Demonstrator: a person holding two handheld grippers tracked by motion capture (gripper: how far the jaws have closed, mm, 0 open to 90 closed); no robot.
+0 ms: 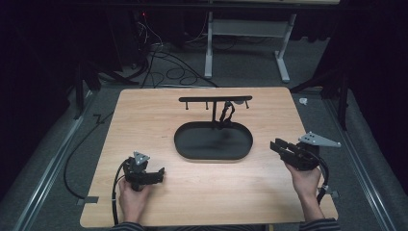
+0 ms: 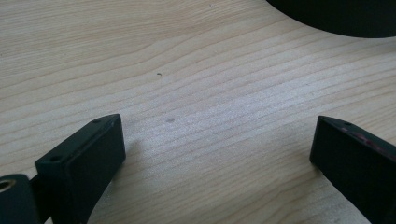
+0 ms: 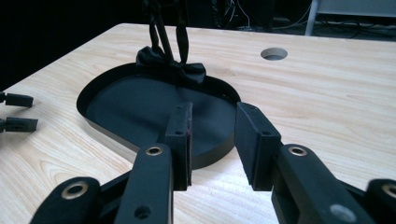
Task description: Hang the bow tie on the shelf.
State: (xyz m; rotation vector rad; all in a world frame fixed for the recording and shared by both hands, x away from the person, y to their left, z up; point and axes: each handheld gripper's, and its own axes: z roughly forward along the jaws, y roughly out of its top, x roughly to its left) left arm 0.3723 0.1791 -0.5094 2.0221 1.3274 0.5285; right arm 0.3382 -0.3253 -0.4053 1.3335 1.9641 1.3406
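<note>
the black bow tie (image 3: 170, 67) lies at the far rim of the oval black tray (image 1: 192, 147) mid-table, its strap running up the stand (image 1: 214, 99) behind. the right gripper (image 3: 212, 144) points at the tray from just beside it, jaws partly apart with nothing between them. the left gripper (image 1: 161, 173) rests on the wooden table (image 2: 187, 84) near the tray, jaws wide apart and empty.
</note>
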